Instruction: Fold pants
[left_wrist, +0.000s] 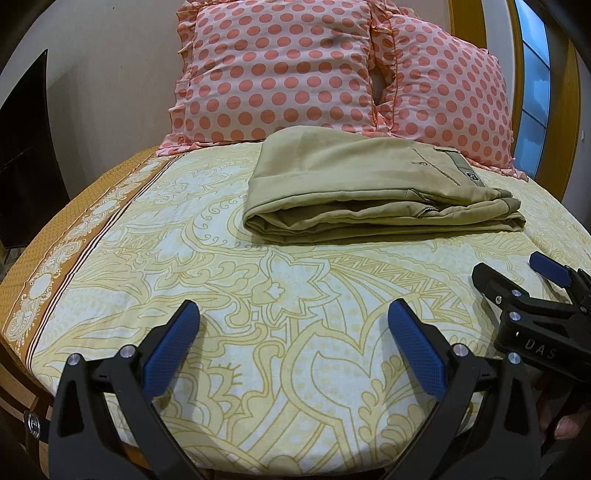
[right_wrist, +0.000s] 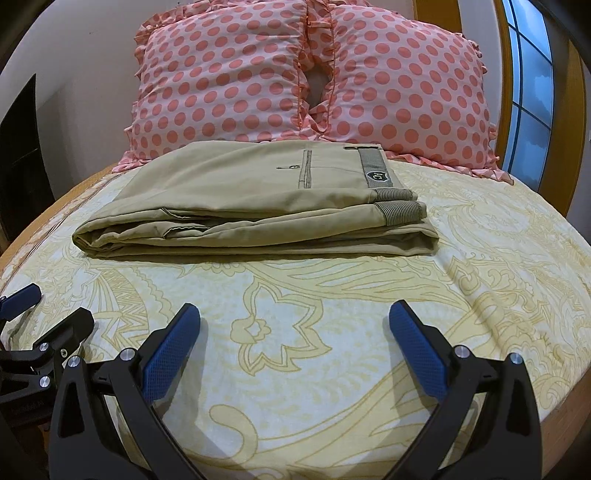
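Both the left claw (left_wrist: 293, 321) and the right claw (right_wrist: 294, 321) hang spread and empty above the patterned sheet (right_wrist: 332, 332), well short of the khaki pants (right_wrist: 255, 210) folded flat before the dotted pillows (right_wrist: 229, 77), so only gentle smoothing of the stacked edges seems left.

Folded pants (right_wrist: 255, 206) lie beyond the right gripper (right_wrist: 295, 314) (jaws apart).
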